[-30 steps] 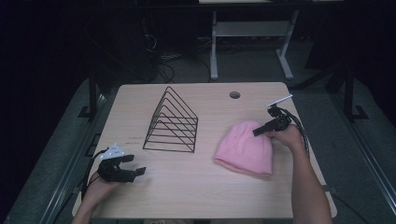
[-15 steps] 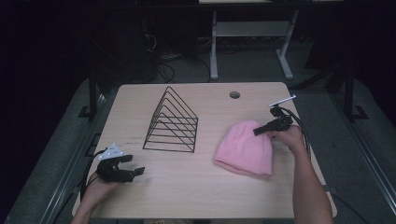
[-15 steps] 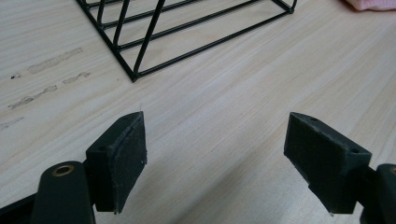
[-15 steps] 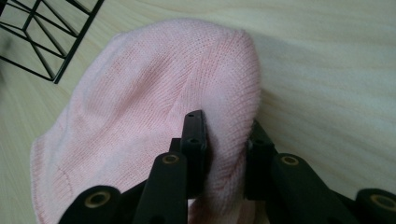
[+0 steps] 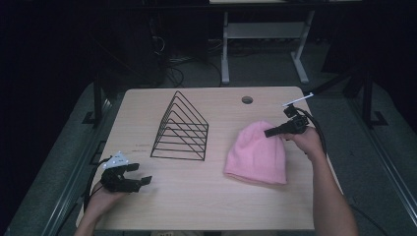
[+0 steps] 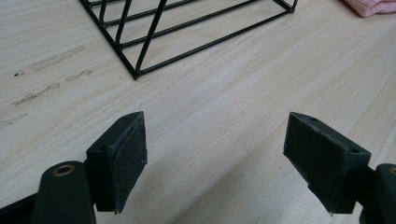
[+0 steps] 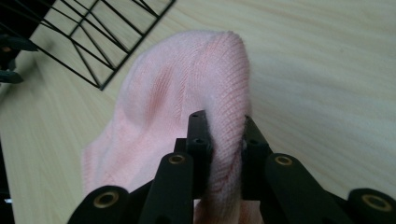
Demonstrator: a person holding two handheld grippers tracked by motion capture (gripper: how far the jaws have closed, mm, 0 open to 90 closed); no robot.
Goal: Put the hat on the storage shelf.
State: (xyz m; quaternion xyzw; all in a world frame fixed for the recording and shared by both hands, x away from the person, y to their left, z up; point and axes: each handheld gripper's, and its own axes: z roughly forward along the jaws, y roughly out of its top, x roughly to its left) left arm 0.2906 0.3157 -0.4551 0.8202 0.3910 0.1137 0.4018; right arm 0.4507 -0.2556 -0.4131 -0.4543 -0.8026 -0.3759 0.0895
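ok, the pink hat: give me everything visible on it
The pink hat is a soft ribbed knit beanie lying on the right of the wooden table, right of the black wire rack and apart from it. The right tongs have just closed, pinching a fold at its far edge, and that fold stands slightly raised.

Bright counter, dark room

Overhead light falls evenly on the counter (image 5: 211, 206); the floor toward 12 o'clock lies in deep shadow. Close views are sharp on wood grain, soft on the nearest tongs, with faint shadows and no glare.

Dim lab: bare table (image 5: 206, 206), floor cables (image 5: 172, 64)
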